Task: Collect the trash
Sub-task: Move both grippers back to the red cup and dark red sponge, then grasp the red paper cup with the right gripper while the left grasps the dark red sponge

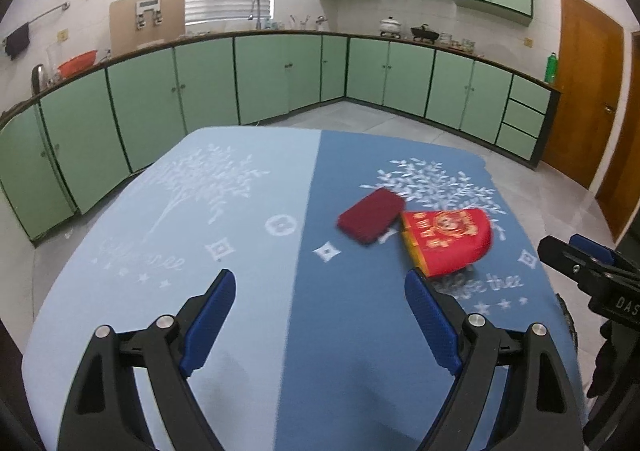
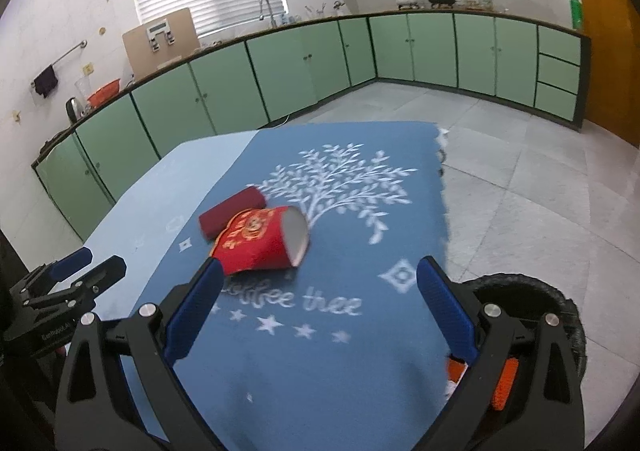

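The left gripper (image 1: 320, 291) hangs above the near part of the table with its blue-padded jaws spread wide and nothing between them. The right gripper (image 2: 320, 279) is likewise gaping and empty, poised over the darker blue half of the tablecloth (image 2: 320, 371). Just past the right gripper's left fingertip (image 2: 208, 279) lies a red paper cup (image 2: 256, 247) on its side, gold print on its wall, white mouth facing right. Touching the cup's far side is a dark red, flattish packet (image 2: 228, 211), also lying on the cloth, near the printed white tree. From the left wrist view the cup (image 1: 446, 243) sits just beyond the right fingertip (image 1: 416, 287), the packet (image 1: 370, 215) a little farther on. Low beside the table's right edge stands a black bin (image 2: 528, 287) with something orange showing inside. Green cabinets (image 1: 280, 75) line the walls behind.
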Motion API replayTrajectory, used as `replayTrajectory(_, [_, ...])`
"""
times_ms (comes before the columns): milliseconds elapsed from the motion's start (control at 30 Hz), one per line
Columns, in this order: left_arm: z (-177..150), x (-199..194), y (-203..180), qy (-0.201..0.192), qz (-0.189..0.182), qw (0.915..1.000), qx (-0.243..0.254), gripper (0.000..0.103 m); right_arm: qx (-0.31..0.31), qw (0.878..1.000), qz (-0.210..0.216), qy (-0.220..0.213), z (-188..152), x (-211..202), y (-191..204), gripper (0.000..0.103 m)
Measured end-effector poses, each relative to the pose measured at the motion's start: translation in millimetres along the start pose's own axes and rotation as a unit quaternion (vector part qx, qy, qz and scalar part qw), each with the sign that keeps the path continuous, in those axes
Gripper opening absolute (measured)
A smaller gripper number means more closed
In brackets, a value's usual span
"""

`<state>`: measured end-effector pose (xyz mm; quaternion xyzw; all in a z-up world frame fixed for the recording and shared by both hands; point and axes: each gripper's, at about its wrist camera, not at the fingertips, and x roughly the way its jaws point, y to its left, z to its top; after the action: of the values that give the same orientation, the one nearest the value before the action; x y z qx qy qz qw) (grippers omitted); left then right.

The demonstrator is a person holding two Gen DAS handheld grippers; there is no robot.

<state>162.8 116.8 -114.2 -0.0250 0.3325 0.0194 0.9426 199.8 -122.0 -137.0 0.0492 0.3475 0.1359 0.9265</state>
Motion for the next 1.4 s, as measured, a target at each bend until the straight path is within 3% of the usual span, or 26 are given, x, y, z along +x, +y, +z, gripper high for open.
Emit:
replayTrajectory(467, [-6,18,39,0.018,0.017,0.9994,-0.023,0.085,-0.024,0.999,0.008,0.038,4,57,48,0.094])
replayTrajectory(1067, [-6,35,55,0.033,0.009,0.9985,-0.043,0.085,-0.018,0.995,-0.019,0.098,8,95,56,0.094])
replayTrajectory(1133, [-5,36,54,0.034,0.008,0.9985,-0.043,0.085,-0.017,0.994,-0.014,0.104,8,97,56,0.089])
replayTrajectory(1167, [-5,37,53,0.035,0.007,0.9984,-0.043,0.085,-0.015,0.994,-0.009,0.106,8,98,55,0.08])
replayTrajectory(1400, [-1,42,47,0.039,0.001,0.9985,-0.039,0.085,-0.009,0.994,0.006,0.105,10,95,50,0.075])
